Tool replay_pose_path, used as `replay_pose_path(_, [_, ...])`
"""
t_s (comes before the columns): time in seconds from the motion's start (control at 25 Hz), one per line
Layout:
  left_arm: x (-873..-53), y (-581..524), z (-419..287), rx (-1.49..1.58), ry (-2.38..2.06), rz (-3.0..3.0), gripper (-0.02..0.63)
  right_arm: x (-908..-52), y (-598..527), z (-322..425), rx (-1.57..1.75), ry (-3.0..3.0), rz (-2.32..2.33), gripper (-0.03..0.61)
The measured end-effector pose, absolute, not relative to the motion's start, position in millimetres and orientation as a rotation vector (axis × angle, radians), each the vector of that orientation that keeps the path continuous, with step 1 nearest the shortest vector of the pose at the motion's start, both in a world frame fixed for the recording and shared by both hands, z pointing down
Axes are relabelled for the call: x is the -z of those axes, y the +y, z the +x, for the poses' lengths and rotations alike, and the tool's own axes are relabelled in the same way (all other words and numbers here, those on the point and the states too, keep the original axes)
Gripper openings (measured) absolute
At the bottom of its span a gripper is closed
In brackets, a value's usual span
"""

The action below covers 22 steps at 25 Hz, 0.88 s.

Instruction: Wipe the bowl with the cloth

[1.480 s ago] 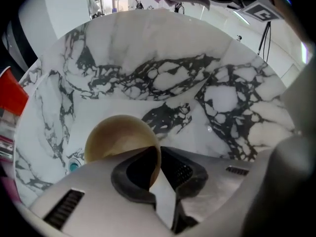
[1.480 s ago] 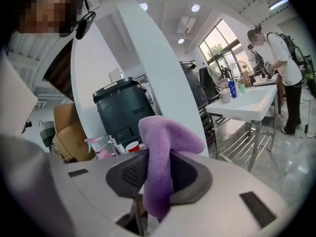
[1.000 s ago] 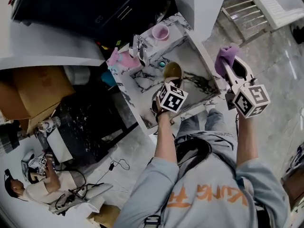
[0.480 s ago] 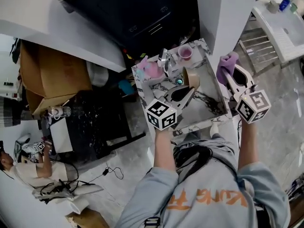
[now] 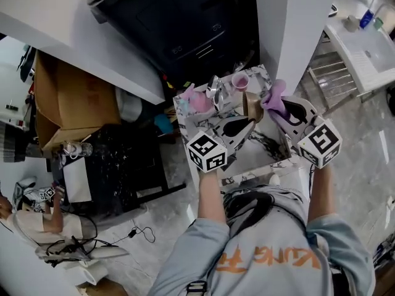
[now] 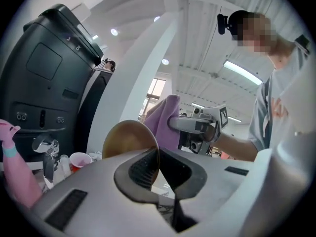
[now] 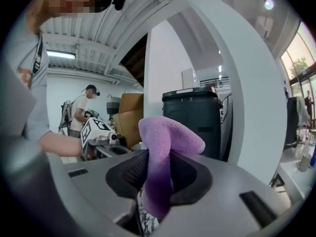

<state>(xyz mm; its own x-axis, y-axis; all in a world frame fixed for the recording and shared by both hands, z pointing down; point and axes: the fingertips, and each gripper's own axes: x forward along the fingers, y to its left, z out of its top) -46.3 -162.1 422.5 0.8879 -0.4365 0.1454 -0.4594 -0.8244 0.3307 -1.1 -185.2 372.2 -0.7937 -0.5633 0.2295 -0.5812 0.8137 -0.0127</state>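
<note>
The left claw (image 6: 157,168) is pinching the bowl (image 6: 126,139) by its rim, presenting it to the cloth (image 7: 168,137) that the right claw (image 7: 155,181) is clamping.

lower part of bowl (image 6: 127,138) hidden behind left tool (image 6: 157,157), cloth (image 7: 168,137) tail lost inside right tool (image 7: 160,171)

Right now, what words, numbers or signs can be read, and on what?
"KUNG": orange print on the person's shirt; the mark before it is unreadable.
Marker cubes: square patterns only, no letters.
Black bin: markings too small to read.
</note>
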Motion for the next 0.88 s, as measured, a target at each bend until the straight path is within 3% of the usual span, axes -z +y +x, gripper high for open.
replay_pose_path(0.52, [-429,-119,-12,-0.317,-0.239,2.785,0.032,-381,-141,-24,-0.008,-2.737,0.413,0.123])
replay_pose_path(0.88, [-407,-91,-14,-0.19,0.006,2.799,0.034,-367,-146,-20,-0.231,-2.943,0.386,0.126])
